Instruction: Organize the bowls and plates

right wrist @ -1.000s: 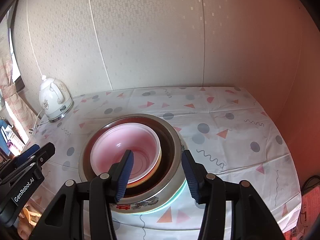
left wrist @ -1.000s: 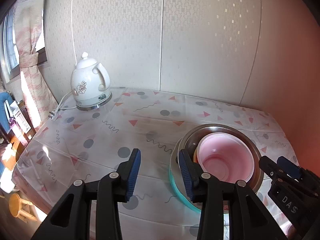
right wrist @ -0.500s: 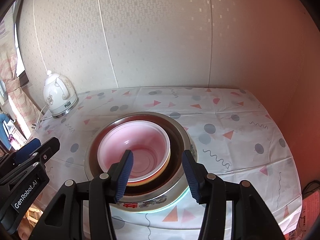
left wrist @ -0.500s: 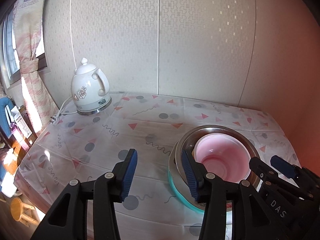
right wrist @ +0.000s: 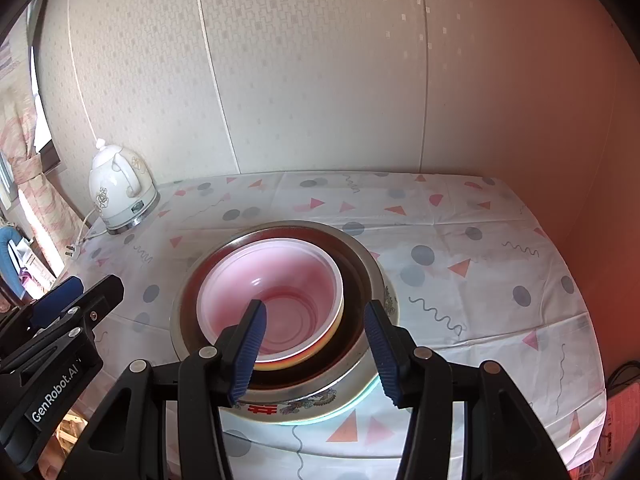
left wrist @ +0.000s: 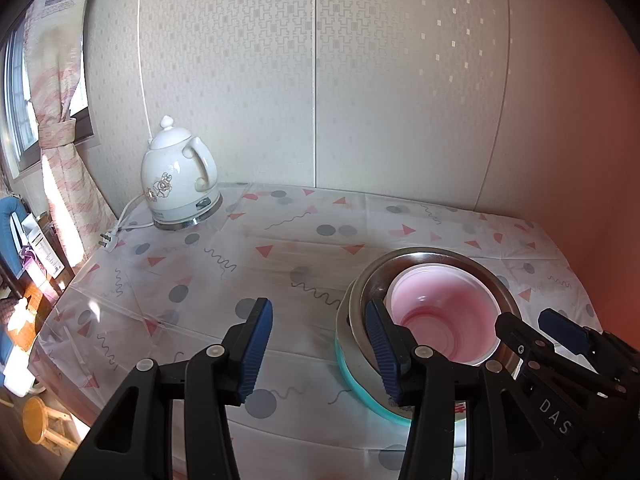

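Observation:
A pink bowl [right wrist: 280, 280] sits nested in an orange-rimmed bowl, inside a steel bowl [right wrist: 360, 264]. Under those are a white patterned bowl [right wrist: 304, 404] and a teal plate [right wrist: 360, 400], all stacked on the table. My right gripper [right wrist: 314, 308] hovers open over the near side of the stack and touches nothing. In the left wrist view the pink bowl [left wrist: 444, 312] and the steel bowl [left wrist: 400, 254] lie right of my left gripper [left wrist: 318, 308]. The left gripper's jaws are opening, with only tablecloth between them. The right gripper [left wrist: 522, 320] shows there too.
A white kettle [left wrist: 180, 184] stands at the table's back left, its cord and plug [left wrist: 108, 240] trailing to the left edge. The patterned tablecloth [left wrist: 280, 248] runs to walls at the back and right. A wooden stool [left wrist: 40, 416] stands on the floor on the left.
The left gripper's jaws have spread wider apart. The right gripper's jaws keep the same gap. The stack of bowls has not moved.

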